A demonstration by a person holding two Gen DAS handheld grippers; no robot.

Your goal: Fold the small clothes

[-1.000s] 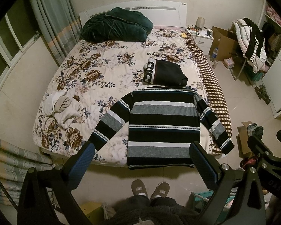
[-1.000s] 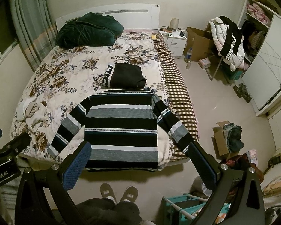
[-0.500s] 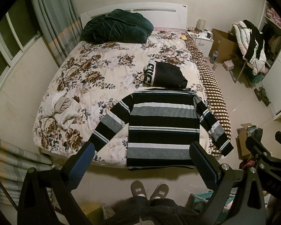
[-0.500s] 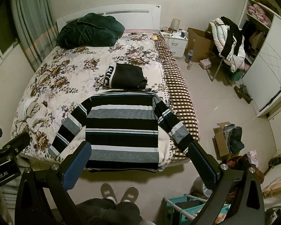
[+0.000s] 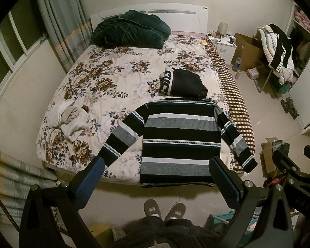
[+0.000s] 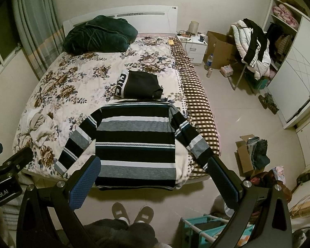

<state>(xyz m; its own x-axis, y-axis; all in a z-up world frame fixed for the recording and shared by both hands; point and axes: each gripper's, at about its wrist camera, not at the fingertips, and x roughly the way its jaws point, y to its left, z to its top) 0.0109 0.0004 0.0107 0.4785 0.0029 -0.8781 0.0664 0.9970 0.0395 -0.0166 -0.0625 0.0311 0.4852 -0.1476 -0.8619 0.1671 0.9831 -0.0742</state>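
A black, grey and white striped sweater point(image 5: 178, 140) lies flat on the foot of the floral bed point(image 5: 117, 78), sleeves spread, hem over the edge; it also shows in the right wrist view point(image 6: 134, 142). A folded black garment point(image 5: 184, 82) with white lettering lies just beyond its collar point(image 6: 139, 84). A crumpled pale pile of clothes point(image 5: 68, 119) sits at the bed's left edge point(image 6: 36, 126). My left gripper point(image 5: 156, 177) is open and empty, held high above the bed's foot. My right gripper point(image 6: 155, 177) is open and empty at the same height.
A dark green blanket point(image 5: 130, 29) is bundled at the headboard. A checked blanket point(image 6: 198, 111) hangs on the bed's right side. A nightstand point(image 6: 193, 45), cardboard boxes point(image 6: 221, 47), a chair heaped with coats point(image 6: 252, 47) and a wardrobe stand right. My slippered feet point(image 5: 163, 208) stand below.
Both grippers have drifted slightly back and up, so the bed and sweater sit a little lower and farther in view. Nothing was gripped or moved.
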